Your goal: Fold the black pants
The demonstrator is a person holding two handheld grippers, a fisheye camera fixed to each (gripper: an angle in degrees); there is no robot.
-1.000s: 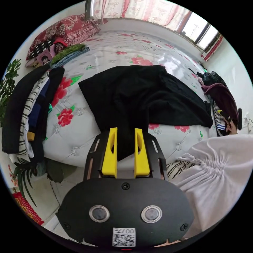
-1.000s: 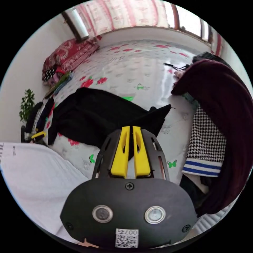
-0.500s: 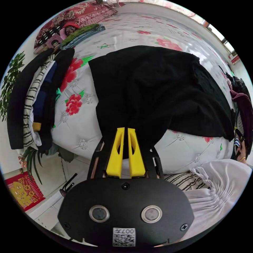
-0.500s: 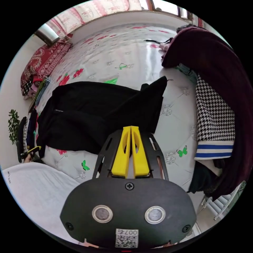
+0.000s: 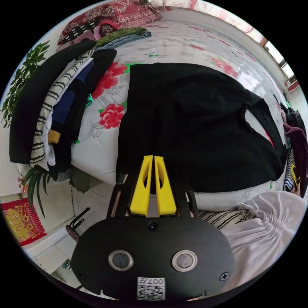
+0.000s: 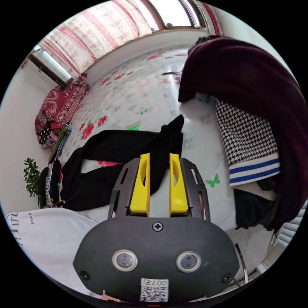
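The left gripper (image 5: 153, 160) is clamped on the near edge of the black pants (image 5: 205, 128), which lie spread on the floral bed (image 5: 96, 150). The right gripper (image 6: 159, 158) hangs with jaws apart over a pant leg. It should regrip that leg's edge squarely before folding.

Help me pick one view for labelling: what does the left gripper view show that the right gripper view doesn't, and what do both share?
Left gripper view: the left gripper shut on the black pants at the bed's edge, plus a red floor mat.
Right gripper view: the right gripper, jaws apart around a pant leg, and the striped curtain.
Both: the pants, the flowered bed cover, the red pillow.
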